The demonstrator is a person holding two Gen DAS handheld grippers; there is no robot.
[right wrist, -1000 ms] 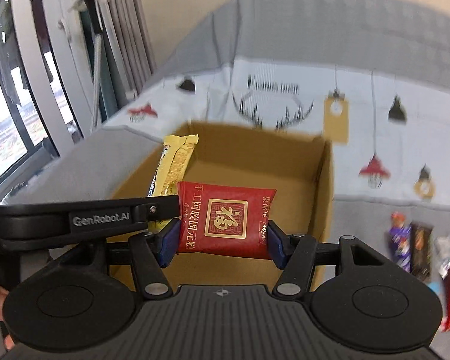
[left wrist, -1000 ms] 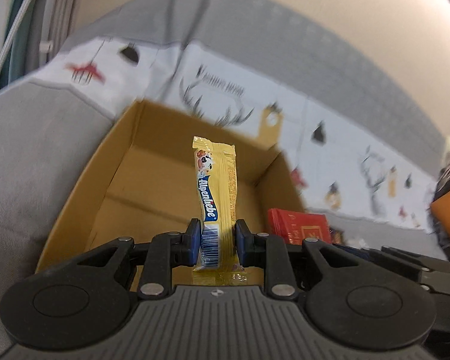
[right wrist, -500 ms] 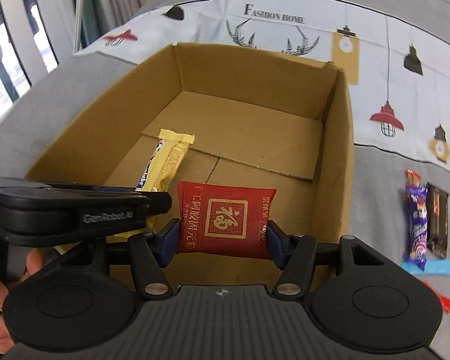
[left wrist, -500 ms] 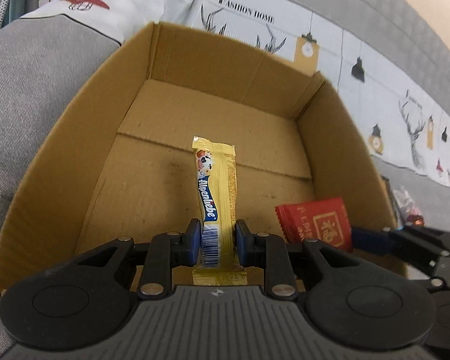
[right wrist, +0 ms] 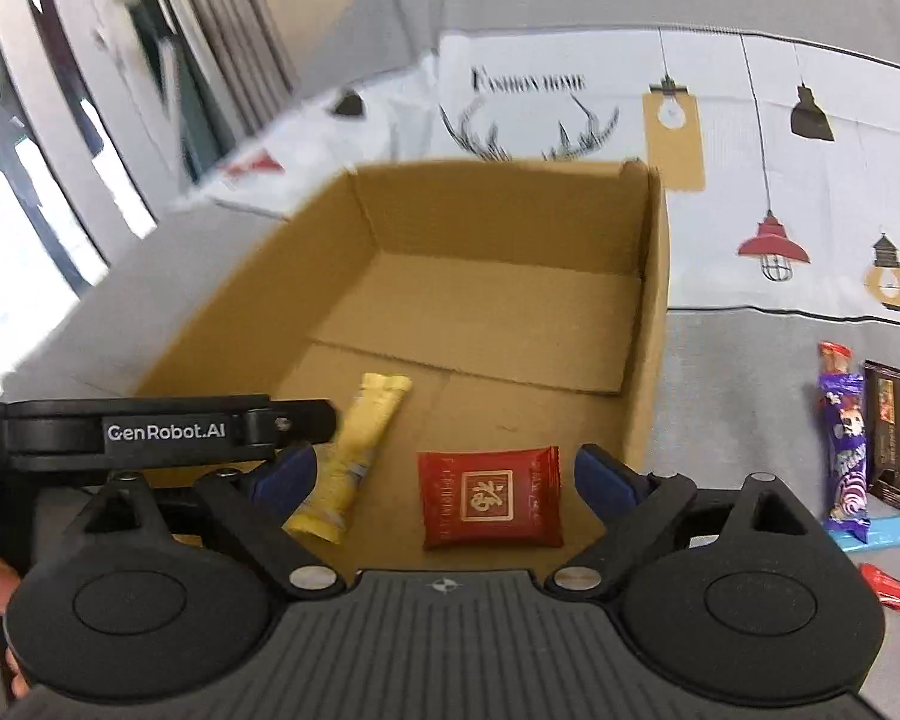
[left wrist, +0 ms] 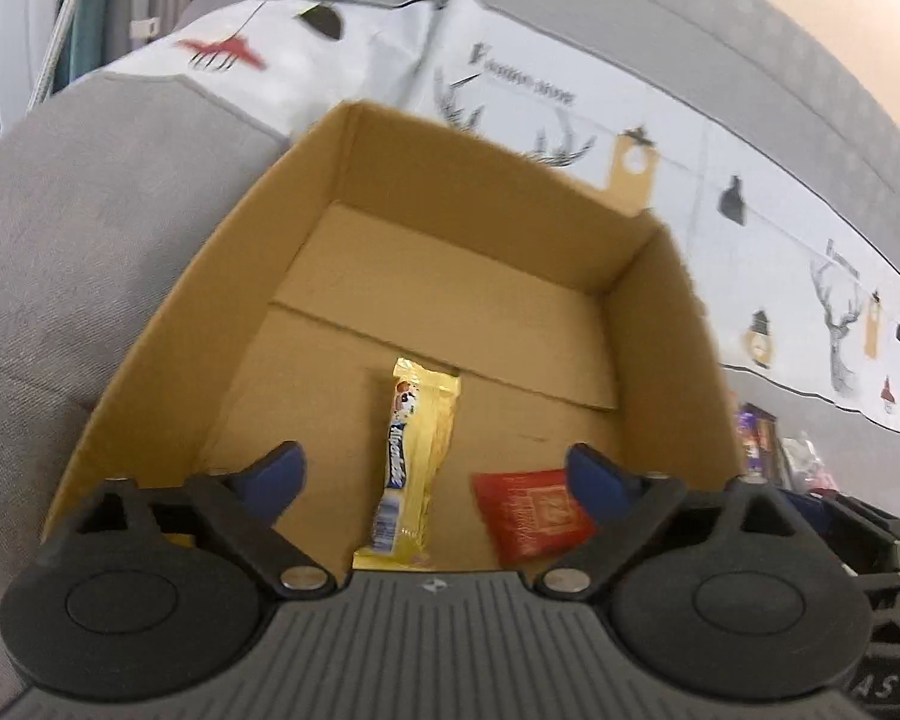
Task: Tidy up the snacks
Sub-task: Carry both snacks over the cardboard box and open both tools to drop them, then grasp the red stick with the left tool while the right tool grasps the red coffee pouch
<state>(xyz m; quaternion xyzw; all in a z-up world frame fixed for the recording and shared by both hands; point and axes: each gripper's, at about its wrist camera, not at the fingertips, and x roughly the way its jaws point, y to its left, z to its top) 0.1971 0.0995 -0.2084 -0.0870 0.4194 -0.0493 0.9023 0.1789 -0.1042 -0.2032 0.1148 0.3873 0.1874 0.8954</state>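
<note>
A yellow candy stick [left wrist: 411, 462] lies on the floor of an open cardboard box [left wrist: 168, 336], below and between the spread blue pads of my left gripper [left wrist: 435, 471], whose jaws are opening with nothing touching them. A red square packet [right wrist: 491, 497] lies flat on the box [right wrist: 651, 312] floor near the front, under my right gripper [right wrist: 444, 471]; its jaws are opening too and its pads stand clear of the packet. In the right wrist view the yellow candy stick [right wrist: 354, 456] lies left of the packet. In the left wrist view the red packet [left wrist: 531, 513] lies right of the stick.
The box sits on a grey sofa [left wrist: 60, 228] with a printed white cloth [right wrist: 780, 150] behind it. Several loose snacks lie right of the box: a purple bar [right wrist: 846, 444], a dark bar [right wrist: 891, 432], a red wrapper [right wrist: 891, 591]. The left gripper's arm [right wrist: 150, 432] crosses the right view.
Both grippers have let go: the yellow stick and the red packet dropped from between the pads onto the box floor. Both sets of jaws went from closed on the snacks to wide apart.
</note>
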